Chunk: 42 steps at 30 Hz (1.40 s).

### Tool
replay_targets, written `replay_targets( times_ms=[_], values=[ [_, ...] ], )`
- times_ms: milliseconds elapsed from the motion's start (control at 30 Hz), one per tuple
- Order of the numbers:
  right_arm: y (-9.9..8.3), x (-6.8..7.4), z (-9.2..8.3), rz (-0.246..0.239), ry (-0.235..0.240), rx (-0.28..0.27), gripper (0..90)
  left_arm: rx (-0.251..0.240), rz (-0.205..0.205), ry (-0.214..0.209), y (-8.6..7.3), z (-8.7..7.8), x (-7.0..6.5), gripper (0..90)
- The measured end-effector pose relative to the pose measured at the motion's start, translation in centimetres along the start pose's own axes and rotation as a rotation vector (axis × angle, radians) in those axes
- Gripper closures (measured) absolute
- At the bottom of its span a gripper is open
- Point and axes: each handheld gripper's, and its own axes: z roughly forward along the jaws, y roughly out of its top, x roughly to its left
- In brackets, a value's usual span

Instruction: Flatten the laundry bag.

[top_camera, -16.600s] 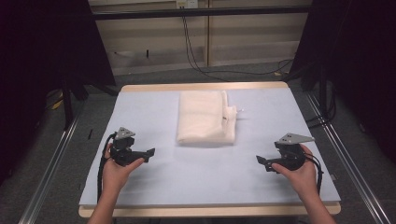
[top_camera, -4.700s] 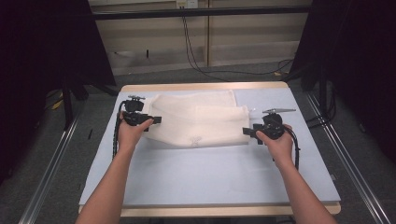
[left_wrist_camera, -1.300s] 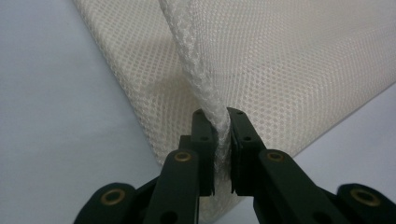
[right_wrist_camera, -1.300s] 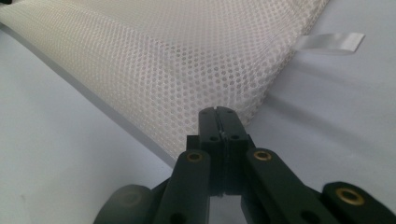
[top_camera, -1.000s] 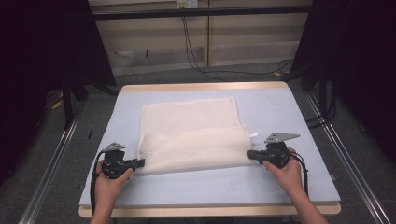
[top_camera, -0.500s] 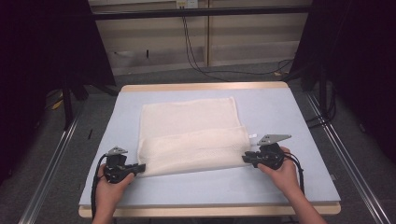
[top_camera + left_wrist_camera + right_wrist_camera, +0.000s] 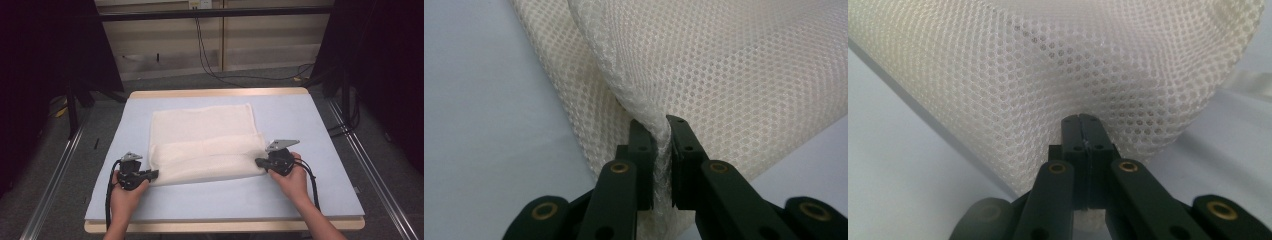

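A white mesh cloth (image 7: 205, 145) lies on the pale blue table top (image 7: 300, 115), its near part doubled over into a raised band. My left gripper (image 7: 155, 173) is at the band's near left corner, and in the left gripper view it (image 7: 662, 150) is shut on a bunched edge of the mesh (image 7: 724, 75). My right gripper (image 7: 259, 162) is at the band's right end. Its jaws have just been closing and now meet (image 7: 1082, 120), pinching a thin bit of the mesh (image 7: 1048, 65), which bulges up in front of them.
The table's wooden front edge (image 7: 225, 226) runs just behind both hands. Bare blue surface (image 7: 225, 200) lies between the cloth and that edge. Metal rails (image 7: 370, 165) flank the table, and cables (image 7: 215, 65) hang at the back wall.
My right gripper has slid a little to the left along the table, bringing the cloth's right end with it. The left gripper has stayed where it was, still gripping.
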Motion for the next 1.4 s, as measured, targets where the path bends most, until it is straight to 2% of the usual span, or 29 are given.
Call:
replay_targets(
  times_ms=[133,167,233,333,433,467,500,533,633,667,733,800,833,900,933,1033,1100,1200,1233,1267,1300,1367,1400],
  values=[
    [0.2,-0.2,0.2,0.012,-0.004,0.001,90.0,-0.004,-0.019,0.004,0.3,0.3,0.2,82.5],
    [0.3,-0.2,0.2,0.032,-0.004,0.006,90.0,-0.003,-0.017,0.004,0.3,0.1,0.2,80.9],
    [0.3,-0.1,0.1,0.022,-0.003,0.001,90.0,-0.011,-0.021,0.013,0.2,-0.2,0.3,77.1],
    [0.1,0.0,-0.1,0.011,-0.011,-0.005,89.2,-0.02,-0.024,0.036,0.2,-0.9,0.3,68.9],
    [-0.1,0.0,-0.3,0.018,0.002,-0.01,88.5,-0.022,-0.025,0.089,0.0,-1.6,0.2,57.5],
    [-0.1,0.0,-0.4,0.011,0.003,-0.022,88.0,-0.029,-0.038,0.095,-0.1,-1.7,0.2,53.5],
    [-0.1,0.0,-0.4,0.011,0.003,-0.022,88.0,-0.029,-0.038,0.095,-0.1,-1.7,0.2,51.7],
    [-0.2,0.1,-0.6,0.009,-0.001,-0.02,86.3,-0.026,-0.062,0.085,-0.3,-1.9,0.4,50.0],
    [-0.3,0.1,-0.7,0.005,-0.001,-0.025,84.6,-0.005,-0.066,0.085,-0.6,-1.7,0.5,47.9],
    [-0.3,0.1,-0.8,0.006,0.001,-0.025,83.6,0.008,-0.078,0.065,-0.8,-1.5,0.6,47.4],
    [-0.5,0.2,-0.8,0.017,0.0,-0.017,81.1,-0.002,-0.087,0.081,-0.8,-1.4,0.4,47.9],
    [-0.5,0.2,-0.9,0.023,0.003,-0.019,76.9,0.013,-0.06,0.089,-0.7,-1.4,0.2,49.0],
    [-0.5,0.2,-1.0,0.042,0.002,-0.012,73.8,0.013,-0.06,0.089,-0.7,-1.4,0.2,54.3],
    [-0.5,0.0,-1.1,0.043,-0.009,-0.022,66.6,0.025,-0.051,0.08,-0.5,-1.1,-0.2,59.2],
    [-0.6,0.0,-1.2,0.038,-0.015,-0.023,64.7,0.038,-0.029,0.074,-0.4,-1.1,-0.3,63.0],
    [-0.6,0.0,-1.2,0.069,-0.013,-0.013,58.8,0.038,-0.034,0.064,0.1,-0.6,-0.3,74.5],
    [-0.6,-0.1,-1.0,0.066,-0.007,-0.018,61.8,0.024,-0.045,0.06,0.4,-0.3,-0.3,79.4],
    [-0.3,-0.6,-0.8,0.055,0.017,-0.006,88.7,0.012,-0.065,0.039,0.9,0.2,0.2,81.5],
    [-0.3,-0.6,-0.8,0.055,0.017,-0.006,88.7,0.012,-0.065,0.039,0.9,0.2,0.2,81.7],
    [-0.3,-1.2,-0.5,0.071,0.048,-0.005,90.0,0.01,-0.058,0.032,1.3,0.7,0.5,81.8],
    [-0.3,-1.2,-0.5,0.071,0.048,-0.005,90.0,0.01,-0.058,0.032,1.3,0.7,0.5,81.8],
    [-0.1,-1.4,-0.4,0.056,0.038,-0.005,90.0,0.002,-0.057,0.032,1.9,1.2,0.7,81.8],
    [0.1,-1.7,-0.4,0.046,0.01,-0.008,90.0,-0.002,-0.058,0.03,2.2,1.5,0.8,81.8]
  ],
)
